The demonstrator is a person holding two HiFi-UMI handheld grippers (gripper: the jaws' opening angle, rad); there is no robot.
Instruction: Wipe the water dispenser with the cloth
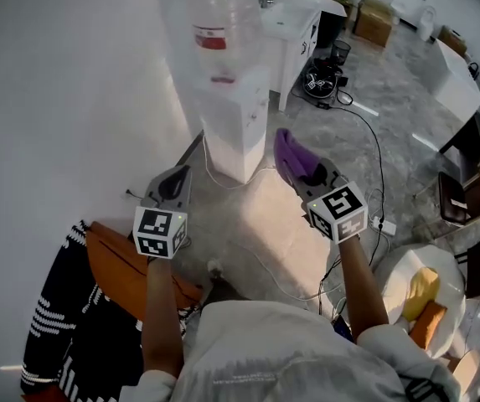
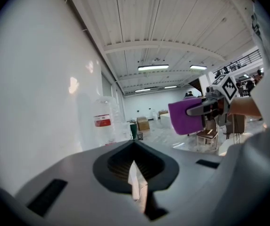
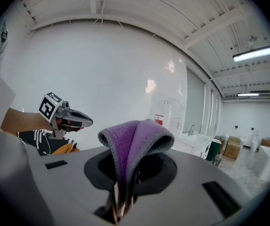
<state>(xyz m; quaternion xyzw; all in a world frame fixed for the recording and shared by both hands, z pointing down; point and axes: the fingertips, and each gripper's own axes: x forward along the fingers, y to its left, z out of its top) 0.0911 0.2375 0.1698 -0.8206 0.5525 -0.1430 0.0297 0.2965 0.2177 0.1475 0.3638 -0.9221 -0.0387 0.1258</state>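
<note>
Near left, an orange and striped garment [image 1: 97,275] lies low by the wall. Left gripper [image 1: 177,182] hovers just past it, jaws drawn together on nothing. Water dispenser [image 1: 238,120] stands farther off, between the two grippers, against the white wall, with its bottle [image 1: 219,23] on top. Right gripper [image 1: 311,174] pinches the purple cloth [image 1: 288,151], which folds up over its jaws; the cloth is near the dispenser's right side but apart from it. Judgement: cloth in hand, no contact, all wiping remains. Glare washes out bottle and cabinet front; taps cannot be made out, nor any wet or dirty spots.
</note>
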